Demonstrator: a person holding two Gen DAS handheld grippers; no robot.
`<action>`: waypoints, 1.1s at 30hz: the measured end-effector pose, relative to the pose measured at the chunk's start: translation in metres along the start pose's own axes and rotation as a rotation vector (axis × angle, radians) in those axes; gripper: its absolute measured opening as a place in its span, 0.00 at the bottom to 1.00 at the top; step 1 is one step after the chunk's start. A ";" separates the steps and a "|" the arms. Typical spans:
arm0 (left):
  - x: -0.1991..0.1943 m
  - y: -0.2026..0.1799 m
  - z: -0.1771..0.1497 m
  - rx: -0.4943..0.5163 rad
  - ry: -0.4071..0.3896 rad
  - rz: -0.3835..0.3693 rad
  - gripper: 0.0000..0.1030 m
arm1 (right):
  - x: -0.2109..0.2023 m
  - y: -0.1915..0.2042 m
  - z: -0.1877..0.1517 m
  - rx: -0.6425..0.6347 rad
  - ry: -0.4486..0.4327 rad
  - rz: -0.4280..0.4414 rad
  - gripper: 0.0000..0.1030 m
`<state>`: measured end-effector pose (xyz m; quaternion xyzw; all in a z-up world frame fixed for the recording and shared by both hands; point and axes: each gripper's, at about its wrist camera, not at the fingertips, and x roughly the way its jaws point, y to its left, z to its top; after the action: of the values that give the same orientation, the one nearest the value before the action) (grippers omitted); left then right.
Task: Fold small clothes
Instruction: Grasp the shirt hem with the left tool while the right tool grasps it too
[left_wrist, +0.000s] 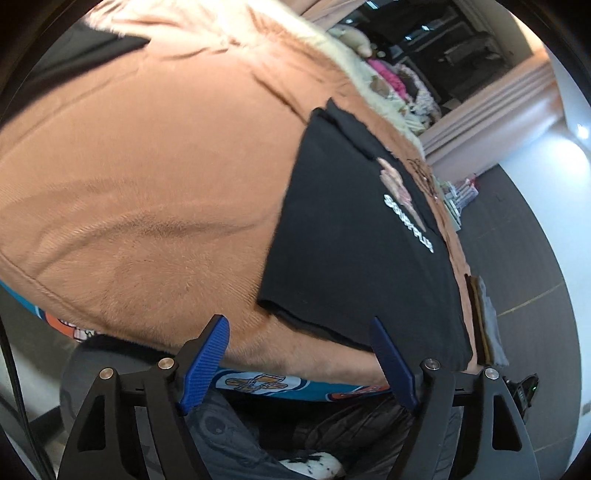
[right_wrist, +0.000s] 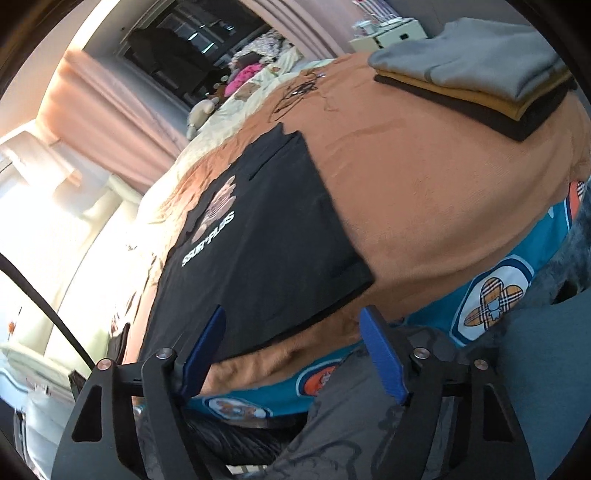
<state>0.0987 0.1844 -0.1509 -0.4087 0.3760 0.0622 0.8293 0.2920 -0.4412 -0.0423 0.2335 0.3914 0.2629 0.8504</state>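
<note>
Nearest the left wrist camera, the left gripper (left_wrist: 301, 332) hangs with its blue ribbed fingers (left_wrist: 207, 363) spread wide and nothing between them, just short of the near hem of a flat black T-shirt with white lettering (left_wrist: 354, 251). The right gripper (right_wrist: 293, 325) is likewise parted and empty, poised over the same hem. The shirt lies spread on a rust-orange fleece blanket (right_wrist: 424, 192), above a teal patterned sheet (right_wrist: 509, 280) at the bed's edge. Farther back sits a stack of folded grey, mustard and black clothes (right_wrist: 476, 81). Pink curtains (right_wrist: 99, 110) hang beyond.
</note>
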 end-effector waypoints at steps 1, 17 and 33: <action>0.004 0.004 0.003 -0.016 0.010 0.001 0.76 | 0.004 -0.002 0.003 0.009 -0.001 -0.007 0.68; 0.017 0.014 0.013 -0.193 0.070 -0.163 0.76 | 0.053 -0.005 0.026 0.061 -0.001 -0.050 0.65; 0.039 -0.008 0.015 -0.224 0.017 -0.090 0.45 | 0.052 -0.025 0.010 0.209 0.018 0.043 0.59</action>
<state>0.1384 0.1819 -0.1662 -0.5157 0.3550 0.0632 0.7772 0.3356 -0.4292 -0.0804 0.3267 0.4194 0.2410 0.8120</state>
